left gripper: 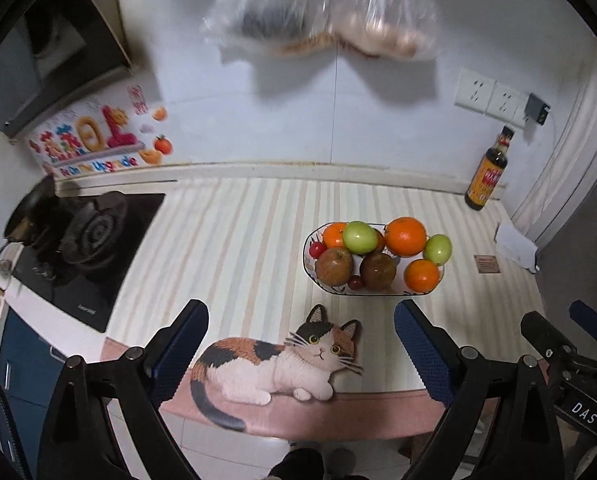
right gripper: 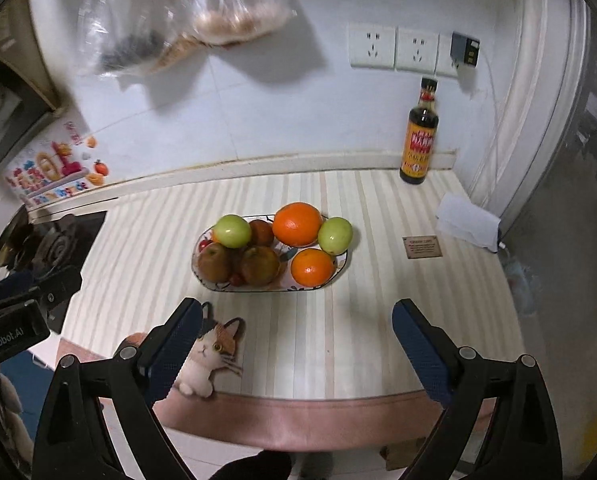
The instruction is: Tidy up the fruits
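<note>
An oval patterned bowl [left gripper: 312,268] [right gripper: 340,266] on the striped counter mat holds oranges [left gripper: 405,237] [right gripper: 297,224], green apples [left gripper: 360,237] [right gripper: 231,231], reddish-brown apples [left gripper: 334,266] [right gripper: 214,263] and small red fruits [left gripper: 318,249]. My left gripper [left gripper: 301,322] hangs open near the counter's front edge, short of the bowl, nothing between its fingers. My right gripper [right gripper: 296,320] is open too, just in front of the bowl and a little right of it. The right gripper's body [left gripper: 570,360] shows at the right of the left wrist view.
A cat-shaped mat [left gripper: 282,356] [right gripper: 212,354] lies at the front edge. A dark sauce bottle [left gripper: 487,170] [right gripper: 419,134] stands at the back right by wall sockets [right gripper: 394,48]. A gas hob [left gripper: 86,236] with a pan sits left. Plastic bags [left gripper: 322,8] hang on the wall. White paper [right gripper: 466,216] lies right.
</note>
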### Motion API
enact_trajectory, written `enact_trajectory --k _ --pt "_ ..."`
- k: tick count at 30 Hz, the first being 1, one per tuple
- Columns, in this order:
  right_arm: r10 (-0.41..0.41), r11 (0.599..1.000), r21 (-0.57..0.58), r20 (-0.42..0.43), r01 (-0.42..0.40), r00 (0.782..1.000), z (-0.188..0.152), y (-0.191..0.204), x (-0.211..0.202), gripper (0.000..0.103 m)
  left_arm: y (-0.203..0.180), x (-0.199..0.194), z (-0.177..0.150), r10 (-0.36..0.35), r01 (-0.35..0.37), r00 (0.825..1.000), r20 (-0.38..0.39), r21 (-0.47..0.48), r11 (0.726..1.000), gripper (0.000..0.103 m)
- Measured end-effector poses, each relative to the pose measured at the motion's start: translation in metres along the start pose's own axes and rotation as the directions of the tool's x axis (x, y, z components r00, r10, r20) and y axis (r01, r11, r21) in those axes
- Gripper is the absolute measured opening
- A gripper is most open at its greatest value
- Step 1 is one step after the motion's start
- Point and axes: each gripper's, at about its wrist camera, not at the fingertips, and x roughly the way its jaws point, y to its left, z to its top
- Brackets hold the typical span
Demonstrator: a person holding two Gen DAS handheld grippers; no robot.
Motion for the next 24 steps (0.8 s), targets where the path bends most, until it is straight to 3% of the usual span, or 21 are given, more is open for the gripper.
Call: enact_trajectory --k 12,24 --pt "0.035 0.998 -0.059 0.096 -0.030 0.995 -0.036 -0.010 -0.116 0.098 -0.012 -0.100 -0.049 0.005 -0.002 0.996 0.086 -0.027 1.000 0.095" --pt "0.021 0.998 -0.054 0.144 -0.014 0.989 -0.057 -0.011 -0.172 0.098 -0.015 -0.144 -0.063 -0.027 0.027 0.989 0.147 0.000 1.000 0.095"
